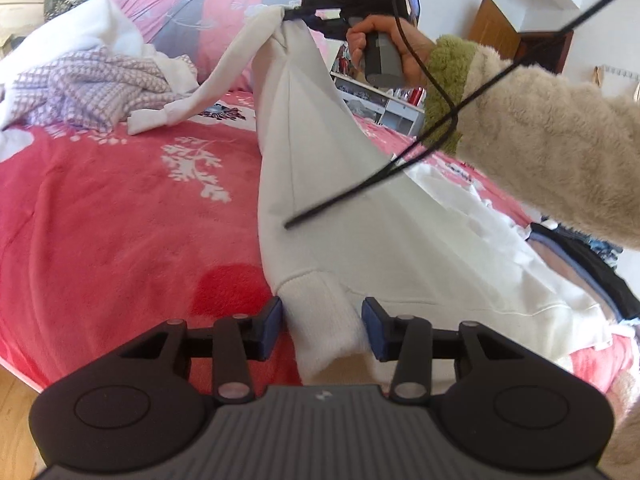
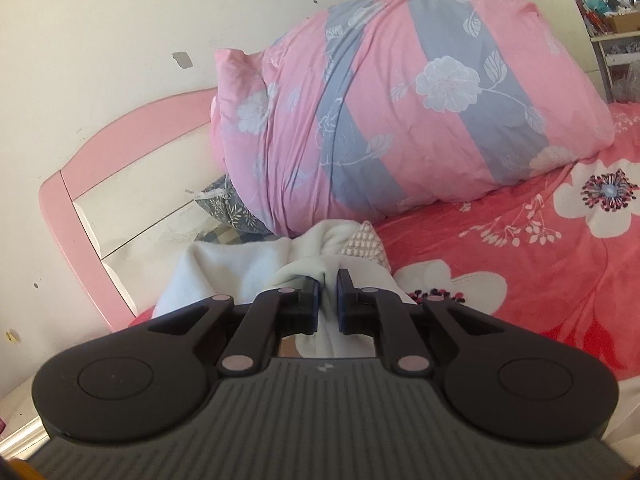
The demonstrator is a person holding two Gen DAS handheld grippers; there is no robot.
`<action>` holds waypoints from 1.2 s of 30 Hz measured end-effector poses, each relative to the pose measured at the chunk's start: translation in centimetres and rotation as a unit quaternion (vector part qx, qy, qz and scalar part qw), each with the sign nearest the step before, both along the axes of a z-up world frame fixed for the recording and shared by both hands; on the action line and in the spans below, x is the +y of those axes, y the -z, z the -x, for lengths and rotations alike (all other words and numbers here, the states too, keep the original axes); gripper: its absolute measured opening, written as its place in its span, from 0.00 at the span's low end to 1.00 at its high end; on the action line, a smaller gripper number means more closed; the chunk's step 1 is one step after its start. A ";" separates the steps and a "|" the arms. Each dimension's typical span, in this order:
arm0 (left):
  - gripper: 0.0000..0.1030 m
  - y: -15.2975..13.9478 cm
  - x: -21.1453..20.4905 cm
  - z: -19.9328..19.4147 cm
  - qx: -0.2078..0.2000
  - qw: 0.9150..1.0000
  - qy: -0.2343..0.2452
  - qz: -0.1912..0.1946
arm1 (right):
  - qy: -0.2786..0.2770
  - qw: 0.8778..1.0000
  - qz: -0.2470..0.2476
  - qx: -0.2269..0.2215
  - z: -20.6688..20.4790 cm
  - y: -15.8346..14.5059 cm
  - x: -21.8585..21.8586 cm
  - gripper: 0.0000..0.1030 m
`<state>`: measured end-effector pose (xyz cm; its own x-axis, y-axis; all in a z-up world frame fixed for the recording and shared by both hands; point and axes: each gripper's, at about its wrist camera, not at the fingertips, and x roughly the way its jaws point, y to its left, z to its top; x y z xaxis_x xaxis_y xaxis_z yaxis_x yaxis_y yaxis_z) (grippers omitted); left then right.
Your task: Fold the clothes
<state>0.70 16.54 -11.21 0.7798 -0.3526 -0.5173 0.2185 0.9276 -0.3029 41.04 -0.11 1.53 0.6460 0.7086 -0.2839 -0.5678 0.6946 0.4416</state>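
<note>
Item: white sweatshirt (image 1: 360,208), unfolded; our right tool (image 2: 328,280) clenches its shoulder, left tool (image 1: 322,328) released around the cuff (folding barely begun).

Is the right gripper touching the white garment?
Touching. In the right wrist view the right gripper is pinched shut on a fold of the white garment, cloth squeezed between its pads.

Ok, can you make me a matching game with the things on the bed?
Things:
1. white sweatshirt
2. big pillow
3. checked cloth
4. blanket

Descriptions:
A. red with white flowers, spread over the bed
B. lifted up, pinched in the right gripper
C. pink and grey stripes, by the headboard
D. crumpled in a pile

Pairs: 1-B, 2-C, 3-D, 4-A
</note>
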 end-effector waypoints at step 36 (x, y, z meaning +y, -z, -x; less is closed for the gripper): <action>0.28 2.0 6.3 2.4 0.086 0.987 -0.038 0.133 | -0.018 0.999 0.020 0.027 0.0 2.1 4.0 0.52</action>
